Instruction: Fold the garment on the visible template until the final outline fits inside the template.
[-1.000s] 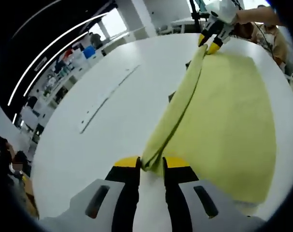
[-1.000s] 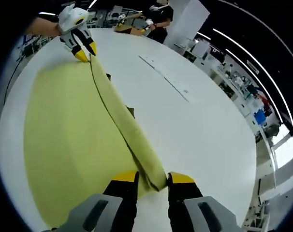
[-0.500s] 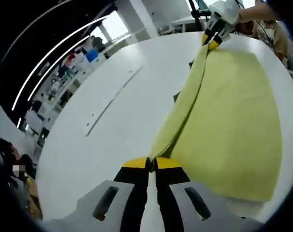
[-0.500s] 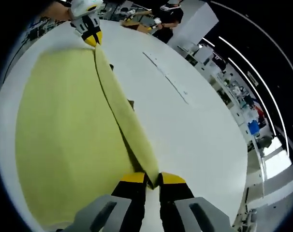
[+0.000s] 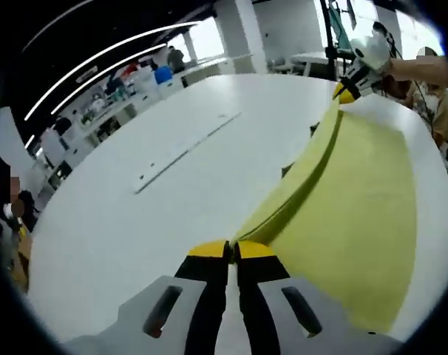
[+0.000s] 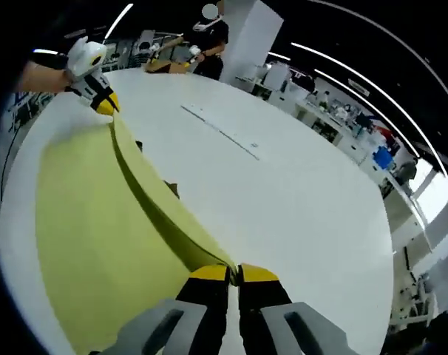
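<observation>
We see the left gripper (image 5: 229, 248) at lower centre, jaws pinching the yellow cloth garment (image 5: 357, 214) spread right on the round white table (image 5: 172, 185), right gripper (image 6: 232, 271) pinching its other corner (image 6: 91, 222).

Garment (image 5: 357, 214) lower right corner cut off by frame edge. Template under cloth hidden. Shelf items (image 5: 128, 78), upper left, too small to identify.

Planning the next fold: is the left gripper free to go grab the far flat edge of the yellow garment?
Probably not: the left gripper is shut on the yellow garment's lifted edge and would have to release it first.
</observation>
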`<state>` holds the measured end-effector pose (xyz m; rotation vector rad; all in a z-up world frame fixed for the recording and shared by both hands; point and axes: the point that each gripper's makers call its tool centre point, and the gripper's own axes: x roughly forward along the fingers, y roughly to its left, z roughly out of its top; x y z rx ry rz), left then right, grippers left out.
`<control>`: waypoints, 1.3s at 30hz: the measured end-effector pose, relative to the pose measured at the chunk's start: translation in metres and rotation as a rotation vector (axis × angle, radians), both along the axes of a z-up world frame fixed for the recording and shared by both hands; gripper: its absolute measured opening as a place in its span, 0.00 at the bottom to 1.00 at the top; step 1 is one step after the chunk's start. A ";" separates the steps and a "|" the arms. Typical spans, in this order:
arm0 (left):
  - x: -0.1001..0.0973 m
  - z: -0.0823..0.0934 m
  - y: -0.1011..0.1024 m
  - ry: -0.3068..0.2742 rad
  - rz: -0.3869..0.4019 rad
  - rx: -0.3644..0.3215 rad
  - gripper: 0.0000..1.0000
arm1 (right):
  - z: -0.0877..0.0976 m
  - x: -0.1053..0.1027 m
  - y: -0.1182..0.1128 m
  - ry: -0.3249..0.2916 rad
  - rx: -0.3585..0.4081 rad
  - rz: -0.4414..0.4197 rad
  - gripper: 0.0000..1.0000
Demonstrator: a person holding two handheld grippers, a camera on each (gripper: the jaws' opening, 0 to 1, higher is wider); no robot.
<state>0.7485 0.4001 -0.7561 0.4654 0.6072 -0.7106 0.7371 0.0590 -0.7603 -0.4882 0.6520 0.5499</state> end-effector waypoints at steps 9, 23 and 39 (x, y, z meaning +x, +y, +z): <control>0.010 -0.014 -0.001 0.107 0.237 -0.159 0.01 | -0.016 0.015 -0.005 0.045 0.093 -0.149 0.01; 0.014 -0.002 0.013 0.059 0.314 -0.185 0.26 | -0.008 0.023 -0.015 0.041 0.175 -0.241 0.23; -0.028 0.026 0.005 0.032 0.190 -0.303 0.64 | 0.018 -0.029 0.018 0.129 0.357 -0.108 0.61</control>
